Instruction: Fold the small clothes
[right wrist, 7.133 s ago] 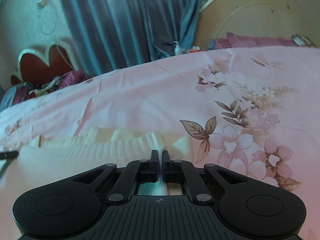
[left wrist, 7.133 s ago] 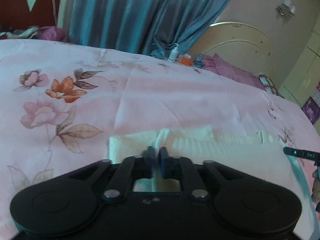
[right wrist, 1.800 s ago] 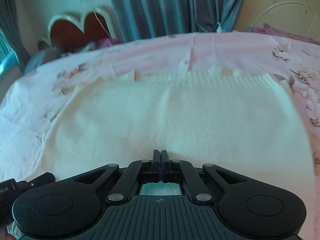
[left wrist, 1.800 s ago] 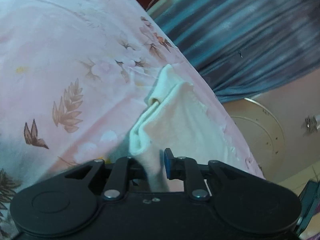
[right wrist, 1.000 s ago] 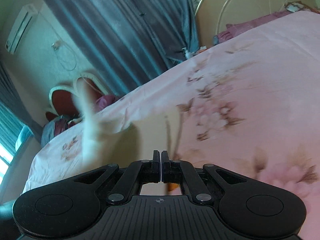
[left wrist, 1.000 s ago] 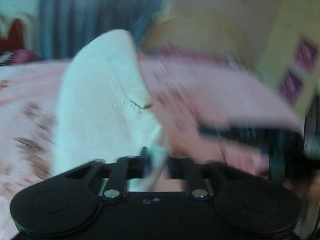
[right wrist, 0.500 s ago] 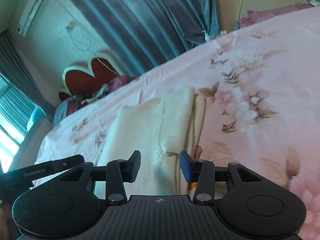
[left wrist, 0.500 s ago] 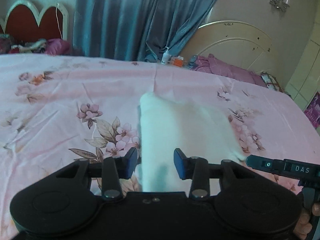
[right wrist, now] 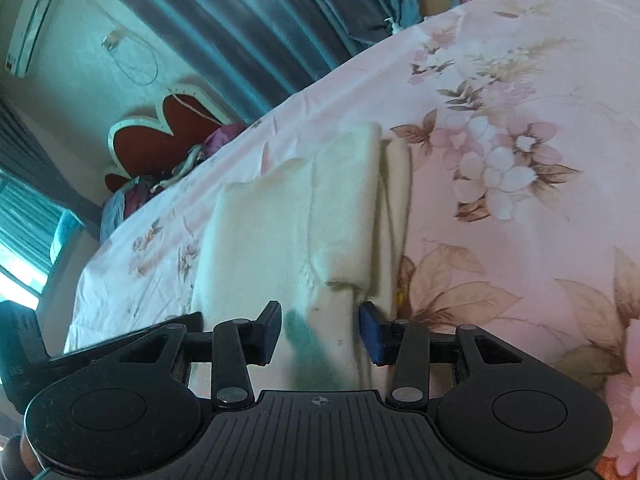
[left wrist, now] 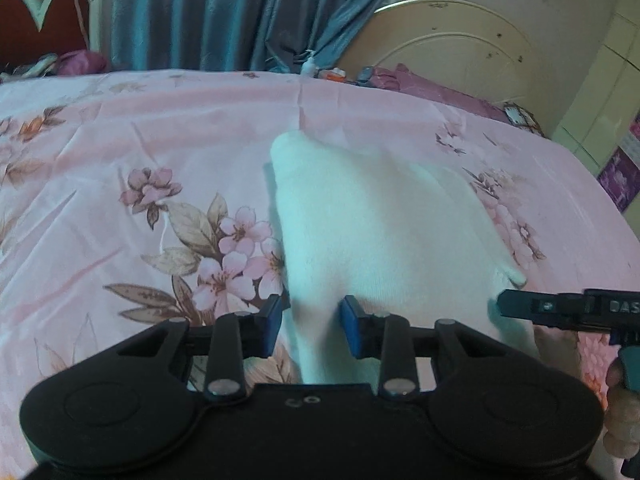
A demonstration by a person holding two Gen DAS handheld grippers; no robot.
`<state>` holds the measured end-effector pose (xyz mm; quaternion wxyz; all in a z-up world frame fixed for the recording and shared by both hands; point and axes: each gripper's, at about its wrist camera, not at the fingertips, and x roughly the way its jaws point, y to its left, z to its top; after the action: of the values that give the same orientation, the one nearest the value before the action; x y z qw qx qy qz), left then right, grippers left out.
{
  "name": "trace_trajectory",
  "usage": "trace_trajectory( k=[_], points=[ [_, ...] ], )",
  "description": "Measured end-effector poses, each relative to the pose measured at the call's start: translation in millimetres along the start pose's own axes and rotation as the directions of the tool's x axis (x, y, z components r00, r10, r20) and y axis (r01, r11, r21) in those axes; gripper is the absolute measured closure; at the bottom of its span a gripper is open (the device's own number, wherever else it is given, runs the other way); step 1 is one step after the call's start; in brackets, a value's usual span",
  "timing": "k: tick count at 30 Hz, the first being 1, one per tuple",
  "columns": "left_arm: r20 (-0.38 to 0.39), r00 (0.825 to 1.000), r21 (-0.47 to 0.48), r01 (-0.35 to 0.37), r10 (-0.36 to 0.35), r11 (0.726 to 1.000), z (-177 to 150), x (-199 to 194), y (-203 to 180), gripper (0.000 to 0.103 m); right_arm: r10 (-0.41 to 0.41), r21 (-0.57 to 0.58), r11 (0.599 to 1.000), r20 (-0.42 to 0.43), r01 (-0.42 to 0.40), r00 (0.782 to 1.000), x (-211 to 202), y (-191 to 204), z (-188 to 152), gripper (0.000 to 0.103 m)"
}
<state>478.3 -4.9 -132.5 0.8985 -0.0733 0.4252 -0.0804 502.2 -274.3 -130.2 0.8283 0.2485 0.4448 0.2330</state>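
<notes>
A cream knitted garment (left wrist: 380,220) lies folded into a narrow stack on the pink floral bedsheet (left wrist: 120,160). My left gripper (left wrist: 312,324) is open, its blue pads on either side of the garment's near end without pinching it. In the right wrist view the same garment (right wrist: 296,220) shows layered folds, and my right gripper (right wrist: 320,328) is open over its near edge. The right gripper's finger (left wrist: 560,306) shows at the right edge of the left wrist view.
Blue curtains (left wrist: 240,12) hang behind the bed. A cream headboard (left wrist: 452,56) with purple pillows (left wrist: 432,88) is at the far right. A red heart-shaped headboard (right wrist: 160,132) and a heap of clothes (right wrist: 168,176) stand at the far left.
Both grippers swung the garment over into a fold, then opened and let go. Since half a second ago both stay open and the garment lies still.
</notes>
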Motion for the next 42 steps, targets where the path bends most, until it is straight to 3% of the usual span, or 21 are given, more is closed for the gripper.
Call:
trace_trajectory(
  k=[1, 2, 3, 4, 8, 11, 14, 17, 22, 24, 26, 28, 31, 32, 33, 34, 38, 40, 42],
  points=[
    [0.016, 1.0, 0.004, 0.011, -0.011, 1.0, 1, -1, 1, 0.076, -0.007, -0.012, 1.0, 0.003, 0.007, 1.0, 2, 3, 0, 0.06],
    [0.058, 0.998, 0.002, 0.019, -0.019, 1.0, 1, -5, 2, 0.079, -0.019, -0.029, 0.999, 0.008, 0.019, 1.0, 3, 7, 0, 0.086],
    [0.108, 0.993, 0.002, 0.039, -0.039, 0.999, 2, -10, 4, 0.081, -0.035, -0.036, 0.999, 0.001, 0.035, 0.999, 6, 10, 0, 0.093],
    [0.14, 0.988, 0.011, 0.063, -0.064, 0.998, 4, -13, 5, 0.08, -0.044, -0.04, 0.998, 0.002, 0.044, 0.999, 7, 13, -1, 0.093],
    [0.057, 0.996, 0.107, 0.058, -0.064, 0.993, 13, 9, -4, 0.081, -0.081, -0.035, 0.996, 0.024, 0.081, 0.996, 5, 18, -5, 0.095],
    [0.07, 0.987, 0.167, 0.131, -0.144, 0.977, 18, -1, -9, 0.08, -0.091, -0.041, 0.995, 0.05, 0.093, 0.995, -19, 30, -13, 0.096],
    [0.034, 0.995, 0.254, 0.081, -0.093, 0.964, 15, 8, -23, 0.08, -0.127, -0.049, 0.99, 0.042, 0.129, 0.991, -22, 28, -23, 0.096],
    [0.015, 0.996, 0.239, 0.077, -0.083, 0.968, 15, 17, -22, 0.082, -0.114, 0.013, 0.993, 0.042, 0.114, 0.993, -10, 18, -18, 0.095],
    [0.003, 0.997, 0.266, 0.076, -0.079, 0.961, 15, 17, -20, 0.081, -0.114, -0.004, 0.993, 0.044, 0.114, 0.993, -14, 15, -14, 0.091],
    [0.012, 0.995, 0.249, 0.097, -0.103, 0.964, 19, 9, -16, 0.08, -0.137, -0.005, 0.99, 0.117, 0.139, 0.984, -33, 14, -13, 0.091],
    [0.078, 0.985, 0.215, 0.134, -0.153, 0.967, 25, -2, -10, 0.068, -0.168, -0.026, 0.984, 0.19, 0.176, 0.967, -44, 17, -4, 0.091],
    [0.091, 0.983, 0.207, 0.14, -0.161, 0.968, 35, 2, -12, 0.07, -0.185, -0.075, 0.976, 0.216, 0.205, 0.959, -37, 24, 8, 0.091],
    [0.071, 0.985, 0.225, 0.136, -0.155, 0.965, 50, 23, -24, 0.07, -0.185, -0.172, 0.961, 0.171, 0.215, 0.968, -3, 34, 27, 0.091],
    [0.042, 0.989, 0.233, 0.125, -0.138, 0.964, 51, 34, -27, 0.07, -0.217, -0.212, 0.948, 0.122, 0.239, 0.969, 15, 34, 31, 0.091],
    [-0.001, 0.993, 0.238, 0.115, -0.118, 0.964, 50, 47, -29, 0.069, -0.269, -0.252, 0.926, 0.079, 0.28, 0.96, 31, 31, 31, 0.091],
    [-0.021, 0.993, 0.24, 0.12, -0.119, 0.963, 48, 55, -31, 0.069, -0.305, -0.269, 0.908, 0.097, 0.32, 0.947, 40, 27, 29, 0.091],
    [-0.034, 0.99, 0.255, 0.141, -0.137, 0.957, 51, 42, -34, 0.074, -0.318, -0.267, 0.903, 0.111, 0.336, 0.942, 22, 33, 33, 0.091],
    [-0.029, 0.986, 0.27, 0.164, -0.163, 0.949, 41, 29, -33, 0.074, -0.273, -0.308, 0.902, 0.135, 0.302, 0.953, 6, 45, 20, 0.091],
    [-0.018, 0.988, 0.283, 0.151, -0.152, 0.947, 25, 23, -35, 0.074, -0.252, -0.341, 0.902, 0.08, 0.264, 0.965, 9, 51, 6, 0.091]
  ],
)
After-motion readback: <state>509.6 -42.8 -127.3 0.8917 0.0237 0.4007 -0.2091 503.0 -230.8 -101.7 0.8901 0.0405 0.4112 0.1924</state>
